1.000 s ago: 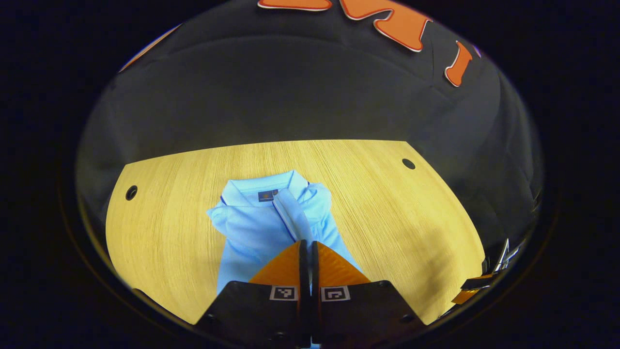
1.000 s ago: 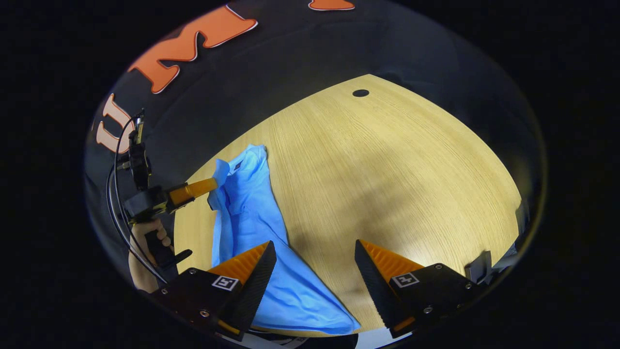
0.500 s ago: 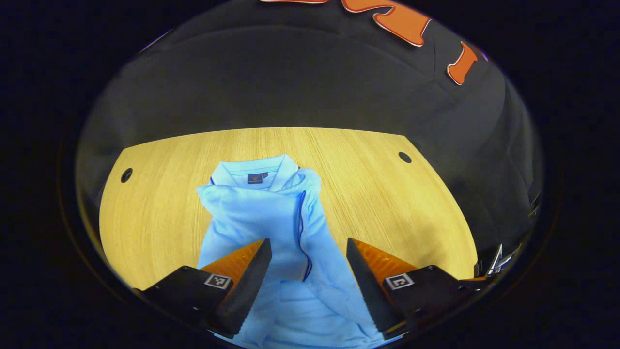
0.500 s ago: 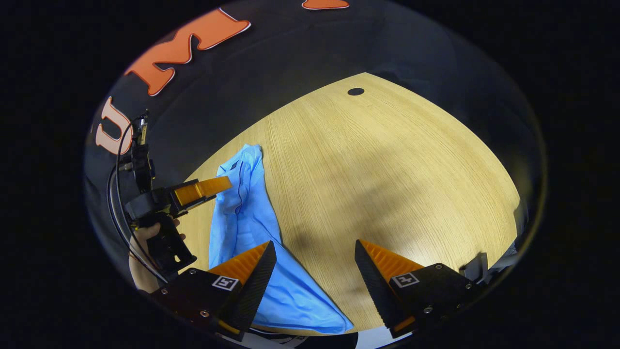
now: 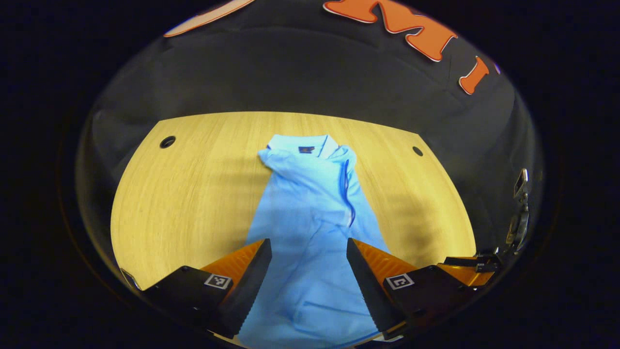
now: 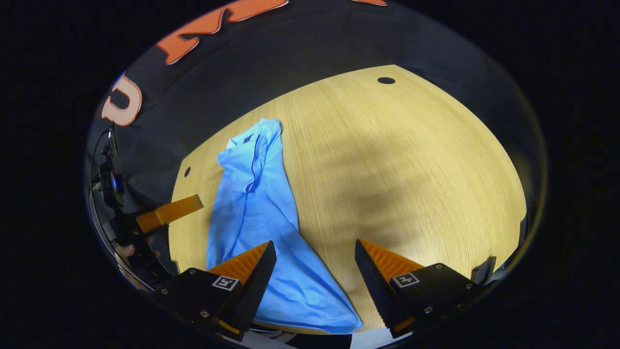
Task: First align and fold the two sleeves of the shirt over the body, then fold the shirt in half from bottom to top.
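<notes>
The blue shirt (image 5: pixel 310 213) lies on the wooden table (image 5: pixel 193 184), its bottom edge cut off. The left gripper (image 5: pixel 308 252) and right gripper (image 6: pixel 315 252) are both wide apart, holding nothing.

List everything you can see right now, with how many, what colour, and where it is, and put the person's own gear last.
polo shirt: one, light blue with dark trim, lying lengthwise on the table, collar at the far end, sleeves folded over the body.
table: one, light wood, under the shirt.
table holes: two in the left gripper view, dark, near the far corners.
booth wall: one, black cloth, behind the table.
left gripper: one, open, above the shirt's lower part.
right gripper: one, open, above the shirt's hem edge and bare table.
hand: one, partly visible, holding the left gripper's handle in the right gripper view.
</notes>
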The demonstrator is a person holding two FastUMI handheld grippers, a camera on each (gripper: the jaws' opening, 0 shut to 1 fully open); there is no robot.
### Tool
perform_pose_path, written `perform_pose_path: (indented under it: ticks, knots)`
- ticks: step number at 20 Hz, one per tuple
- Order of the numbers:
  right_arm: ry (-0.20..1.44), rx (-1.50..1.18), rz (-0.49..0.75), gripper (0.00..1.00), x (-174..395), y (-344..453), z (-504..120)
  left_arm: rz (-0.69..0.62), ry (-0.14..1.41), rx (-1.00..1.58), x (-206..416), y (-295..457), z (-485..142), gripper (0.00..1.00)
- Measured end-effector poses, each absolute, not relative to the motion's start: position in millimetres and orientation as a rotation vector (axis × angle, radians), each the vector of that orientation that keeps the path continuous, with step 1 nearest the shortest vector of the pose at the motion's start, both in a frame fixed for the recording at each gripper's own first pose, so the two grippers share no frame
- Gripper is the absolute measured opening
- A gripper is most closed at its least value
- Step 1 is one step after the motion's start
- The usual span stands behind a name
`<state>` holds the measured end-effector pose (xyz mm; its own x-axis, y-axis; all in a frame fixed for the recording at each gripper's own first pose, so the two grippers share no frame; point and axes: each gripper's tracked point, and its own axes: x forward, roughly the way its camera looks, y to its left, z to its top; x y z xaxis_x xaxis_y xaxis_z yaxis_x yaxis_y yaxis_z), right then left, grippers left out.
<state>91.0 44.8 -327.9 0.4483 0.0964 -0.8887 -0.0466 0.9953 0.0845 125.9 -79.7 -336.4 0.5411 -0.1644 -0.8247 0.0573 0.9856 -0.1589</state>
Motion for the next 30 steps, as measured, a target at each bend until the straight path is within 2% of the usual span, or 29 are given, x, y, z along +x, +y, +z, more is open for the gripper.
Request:
perform_pose_path:
  ticks: [7, 15, 19, 21, 30]
  knots:
    - [1.198, -0.1, 0.108, 0.99, 52.8, 48.9, -348.6, -0.016, 1.139, -0.17, 19.8, -20.6, -376.9, 1.0]
    - [1.359, -0.212, 0.092, 0.99, -30.3, 29.4, -372.4, 0.016, 1.312, -0.102, -68.9, 12.9, -402.0, 0.99]
    - [1.427, -0.264, 0.096, 0.99, -63.1, 24.4, -385.7, 0.027, 1.346, -0.082, -93.6, 11.7, -412.6, 0.97]
    - [1.443, -0.29, 0.097, 0.99, -68.5, 21.3, -392.8, 0.035, 1.361, -0.099, -103.1, 7.4, -418.2, 0.99]
    - [1.395, -0.396, 0.057, 1.0, -63.9, 22.5, -409.7, 0.078, 1.385, -0.034, -111.1, 8.2, -431.9, 0.98]
